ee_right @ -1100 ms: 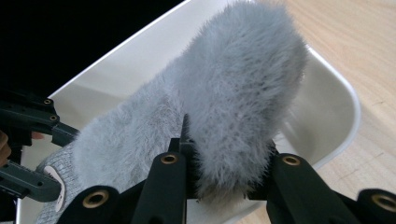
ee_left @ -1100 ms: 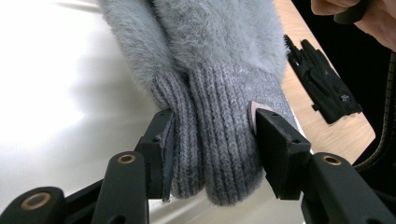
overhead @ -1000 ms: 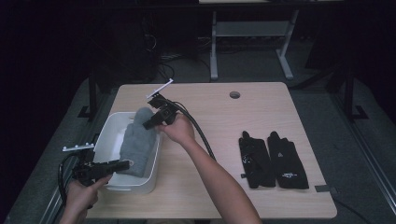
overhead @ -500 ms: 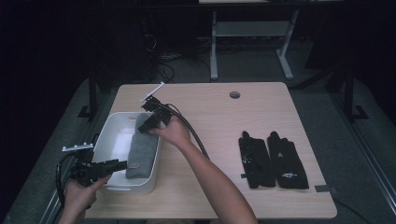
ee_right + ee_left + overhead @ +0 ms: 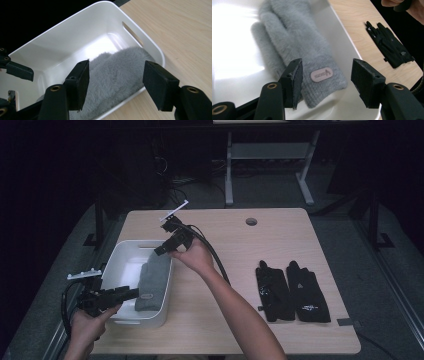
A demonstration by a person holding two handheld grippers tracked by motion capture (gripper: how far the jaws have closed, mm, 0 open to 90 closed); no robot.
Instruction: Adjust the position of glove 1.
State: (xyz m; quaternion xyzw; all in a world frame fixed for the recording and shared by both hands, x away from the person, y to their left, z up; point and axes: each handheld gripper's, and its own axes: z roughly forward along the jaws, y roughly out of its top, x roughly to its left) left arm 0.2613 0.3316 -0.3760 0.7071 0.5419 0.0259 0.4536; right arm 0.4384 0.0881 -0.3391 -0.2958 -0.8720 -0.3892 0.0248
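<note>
A fluffy grey mitten (image 5: 154,279) lies lengthwise along the right side of a white bin (image 5: 131,243) at the table's left. My right gripper (image 5: 161,251) hovers over the bin's far right corner. Its jaws have just been opening and stand open, the mitten (image 5: 117,67) lying below them untouched. My left gripper (image 5: 131,293) reaches in over the bin's near left edge. Its jaws have also just been opening and stand open on either side of the mitten's cuff (image 5: 322,82), with its pink label (image 5: 321,75) between them, and the pads (image 5: 298,75) do not press on it.
A pair of black gloves (image 5: 292,290) lies flat on the wooden table (image 5: 240,250) to the right of my right forearm. A round cable hole (image 5: 251,221) sits near the table's far edge. A dark floor and a desk frame lie beyond the table.
The mitten hung from my right gripper above the bin, then went down into it. The right jaws have let go and lifted slightly. My left jaws have widened a little.
</note>
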